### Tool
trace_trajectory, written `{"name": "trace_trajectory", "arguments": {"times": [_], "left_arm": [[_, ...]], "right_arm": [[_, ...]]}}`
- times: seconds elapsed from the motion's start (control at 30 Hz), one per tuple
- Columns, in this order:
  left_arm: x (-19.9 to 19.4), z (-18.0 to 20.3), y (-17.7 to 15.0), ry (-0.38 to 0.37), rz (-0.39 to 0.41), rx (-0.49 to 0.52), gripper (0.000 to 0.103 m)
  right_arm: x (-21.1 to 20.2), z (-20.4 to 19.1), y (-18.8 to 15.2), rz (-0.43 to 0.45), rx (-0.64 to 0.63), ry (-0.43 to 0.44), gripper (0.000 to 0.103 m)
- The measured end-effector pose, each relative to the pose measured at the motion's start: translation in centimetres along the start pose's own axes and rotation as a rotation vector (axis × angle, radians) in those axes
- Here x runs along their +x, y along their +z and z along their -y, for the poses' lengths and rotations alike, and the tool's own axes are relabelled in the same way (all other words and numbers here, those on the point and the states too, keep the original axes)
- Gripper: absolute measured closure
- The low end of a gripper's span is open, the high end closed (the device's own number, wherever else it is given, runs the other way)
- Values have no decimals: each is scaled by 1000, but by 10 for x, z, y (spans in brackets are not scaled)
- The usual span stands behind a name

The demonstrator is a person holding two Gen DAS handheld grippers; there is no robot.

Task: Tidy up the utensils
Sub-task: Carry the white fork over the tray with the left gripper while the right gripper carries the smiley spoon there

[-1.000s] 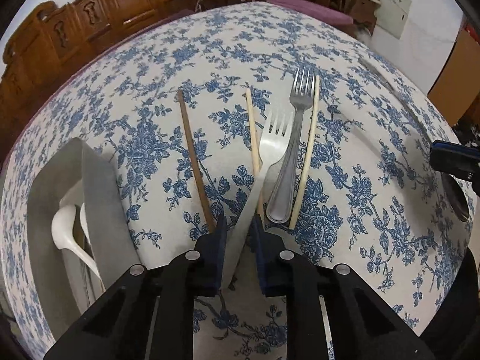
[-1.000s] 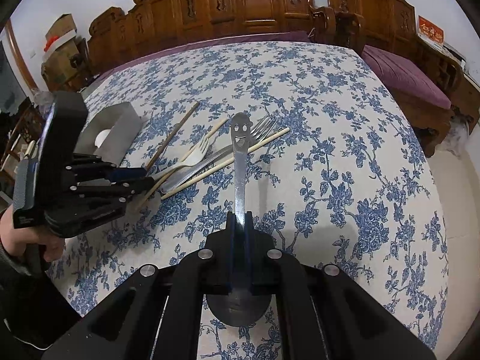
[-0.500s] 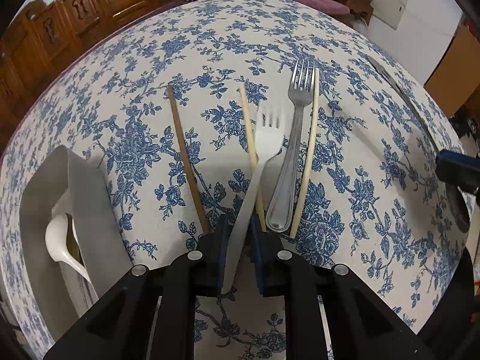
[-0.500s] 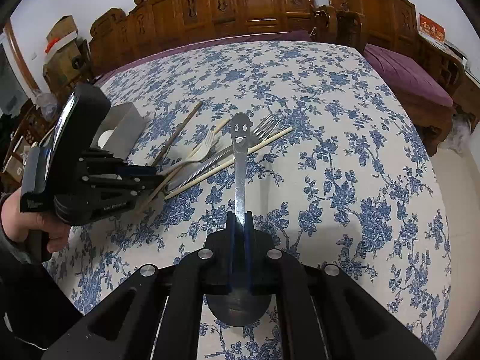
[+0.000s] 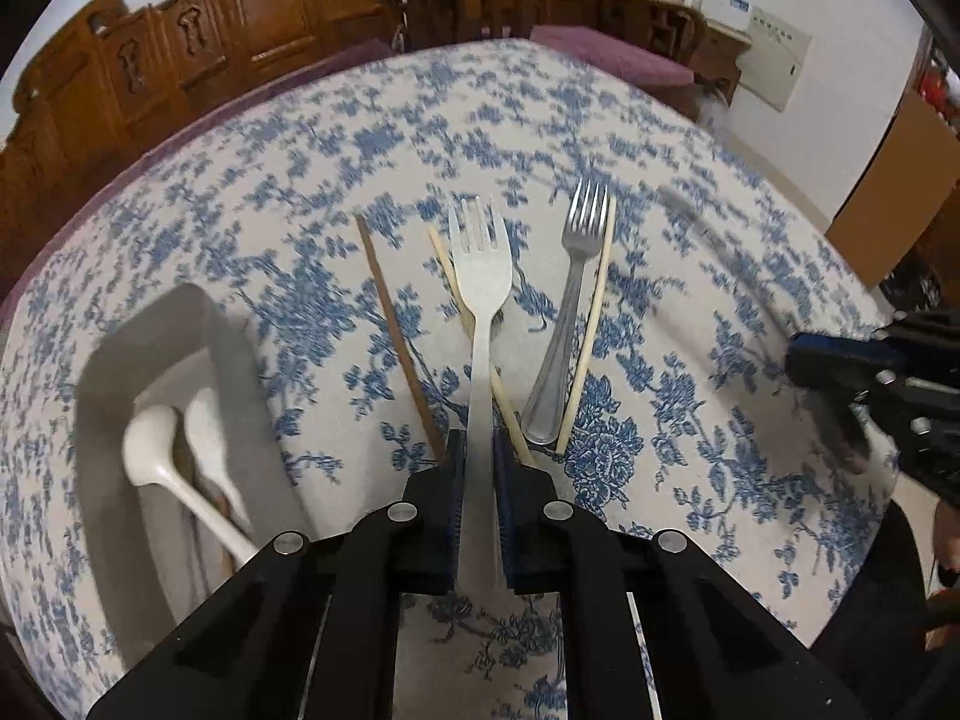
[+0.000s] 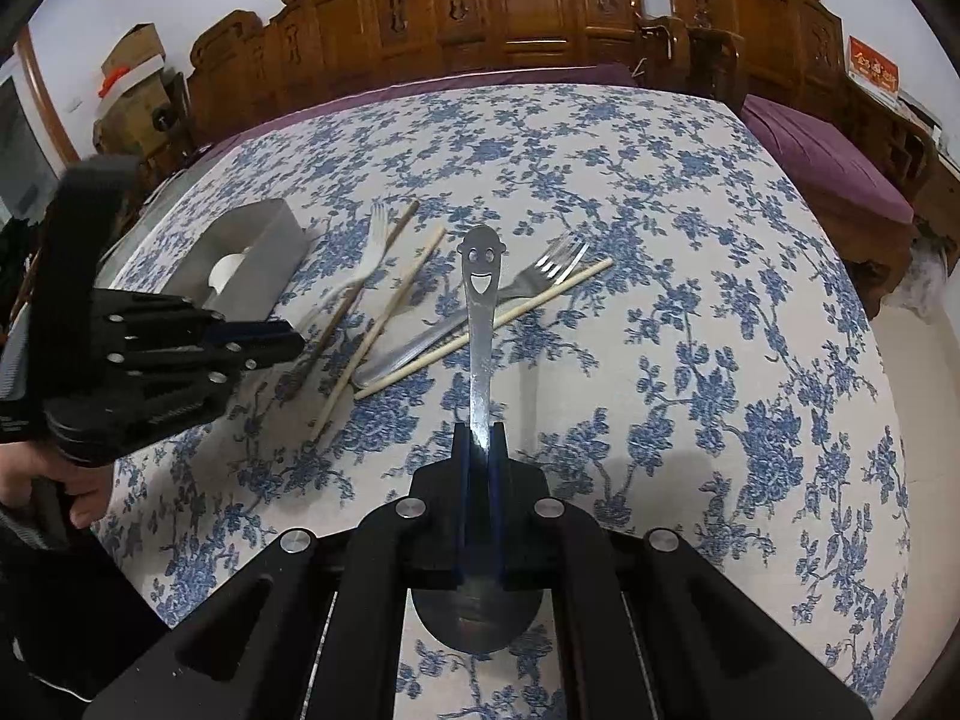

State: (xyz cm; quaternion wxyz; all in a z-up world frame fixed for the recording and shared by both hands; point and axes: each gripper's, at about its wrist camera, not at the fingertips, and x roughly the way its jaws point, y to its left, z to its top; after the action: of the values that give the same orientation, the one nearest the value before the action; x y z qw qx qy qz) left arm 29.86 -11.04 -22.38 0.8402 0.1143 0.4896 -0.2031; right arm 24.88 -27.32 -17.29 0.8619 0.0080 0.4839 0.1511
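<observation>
My left gripper [image 5: 478, 450] is shut on the handle of a white plastic fork [image 5: 480, 276] and holds it lifted, tines pointing away; the fork also shows blurred in the right wrist view [image 6: 372, 252]. My right gripper [image 6: 480, 429] is shut on a metal spoon with a smiley-face handle [image 6: 480, 276], its bowl hanging below the jaws. On the floral tablecloth lie a metal fork [image 5: 570, 312], two pale chopsticks [image 5: 591, 324] and a dark brown chopstick [image 5: 396, 336]. A grey utensil holder [image 5: 174, 324] at the left holds white spoons [image 5: 150, 450].
The right gripper body [image 5: 882, 384] shows at the right edge of the left wrist view. Carved wooden chairs [image 6: 510, 6] ring the far side of the table. A purple cushion [image 6: 822, 162] lies to the right. Cardboard boxes [image 6: 129, 60] stand at the far left.
My left gripper has lifted the white fork off the table and straightened it; the view has tilted up. The right gripper with the spoon has barely moved.
</observation>
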Motion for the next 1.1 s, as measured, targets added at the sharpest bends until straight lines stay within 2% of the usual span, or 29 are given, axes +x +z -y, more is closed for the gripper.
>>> {"name": "trace_trajectory", "arguments": {"times": [0.57, 1.1], "left_arm": [[-61, -55, -20, 20, 117, -89, 94], [-66, -111, -43, 52, 146, -206, 94]], "right_arm": [[0, -55, 35, 32, -66, 45, 96], [17, -116, 56, 26, -154, 75, 96]]}}
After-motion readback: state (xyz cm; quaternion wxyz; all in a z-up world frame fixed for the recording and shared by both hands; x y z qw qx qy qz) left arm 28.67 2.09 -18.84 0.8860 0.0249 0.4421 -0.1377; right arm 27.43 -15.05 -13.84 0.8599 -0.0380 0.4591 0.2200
